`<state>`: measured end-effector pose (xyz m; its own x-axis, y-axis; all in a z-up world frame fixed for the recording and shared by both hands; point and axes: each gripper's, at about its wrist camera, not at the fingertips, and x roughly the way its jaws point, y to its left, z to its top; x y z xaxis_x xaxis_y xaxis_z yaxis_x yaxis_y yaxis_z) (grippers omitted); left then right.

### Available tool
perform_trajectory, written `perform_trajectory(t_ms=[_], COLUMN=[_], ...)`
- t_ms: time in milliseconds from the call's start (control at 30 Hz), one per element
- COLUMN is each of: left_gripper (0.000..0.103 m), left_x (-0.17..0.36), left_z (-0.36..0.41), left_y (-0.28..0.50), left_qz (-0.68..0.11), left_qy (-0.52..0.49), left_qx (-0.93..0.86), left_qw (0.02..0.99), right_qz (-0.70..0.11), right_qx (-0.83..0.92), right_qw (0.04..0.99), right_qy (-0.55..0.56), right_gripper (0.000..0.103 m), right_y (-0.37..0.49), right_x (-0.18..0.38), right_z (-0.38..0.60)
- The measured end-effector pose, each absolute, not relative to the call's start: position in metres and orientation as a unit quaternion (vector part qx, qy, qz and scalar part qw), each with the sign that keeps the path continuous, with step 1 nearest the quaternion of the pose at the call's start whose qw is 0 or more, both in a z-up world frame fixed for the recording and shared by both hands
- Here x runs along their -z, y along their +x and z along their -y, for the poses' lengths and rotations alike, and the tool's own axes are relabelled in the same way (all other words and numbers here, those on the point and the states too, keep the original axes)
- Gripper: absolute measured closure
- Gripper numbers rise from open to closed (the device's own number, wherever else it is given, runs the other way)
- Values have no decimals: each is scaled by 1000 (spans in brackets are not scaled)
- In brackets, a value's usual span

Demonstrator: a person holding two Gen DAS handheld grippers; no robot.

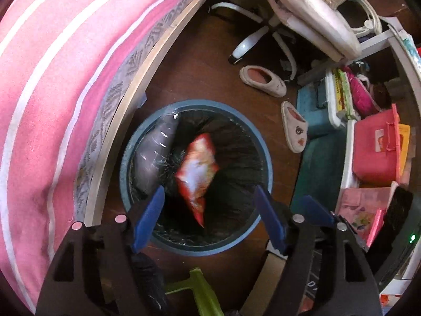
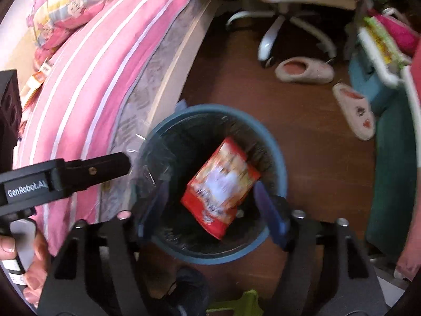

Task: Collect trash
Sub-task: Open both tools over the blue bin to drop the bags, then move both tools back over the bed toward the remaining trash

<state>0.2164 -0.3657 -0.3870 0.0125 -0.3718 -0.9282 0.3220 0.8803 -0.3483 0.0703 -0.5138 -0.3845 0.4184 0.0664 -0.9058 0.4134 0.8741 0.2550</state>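
Hanging spread and empty above the round bin, left gripper to the left, right gripper beside it, both about equally near; red snack wrapper straight below the blue pads, already inside the black liner, long axis tilted corner-down. Beside it toward the bed, a clear plastic piece (bag or film, blurred beyond telling); bin bottom lost in dark, resting or falling unclear.
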Motion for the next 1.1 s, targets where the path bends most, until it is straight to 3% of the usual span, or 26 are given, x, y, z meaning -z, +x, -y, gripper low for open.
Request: perform_trajectory(t_ms=[67,233,367,533,767,1100], left_gripper=[33,27,19,19,15,15], left_x=[378,340,302,263,211,216], left_z=[360,349,324,271,178,16], left_y=[215,204,193,181,169,168], left_qz=[-651,-607,-553,-510,-446,-417], left_qy=[-42,-73,-115,-201,-236,-326], left_qx=[252,270,281,283,242,126], left_qw=[715,744,776,787,828,839], right_qz=[-505,-440,-425,-411,-390,-386], right_qx=[132,124,101,65,-35,-159], right_qw=[830,876,890,901,910,900], right_qy=[196,155,130,127,136,127], right_gripper=[22,18,17,17,17,17], right_y=[65,54,56,66,94,147], right_x=[372,337,310,270,214,175], right_z=[514,506,493,462,395,272])
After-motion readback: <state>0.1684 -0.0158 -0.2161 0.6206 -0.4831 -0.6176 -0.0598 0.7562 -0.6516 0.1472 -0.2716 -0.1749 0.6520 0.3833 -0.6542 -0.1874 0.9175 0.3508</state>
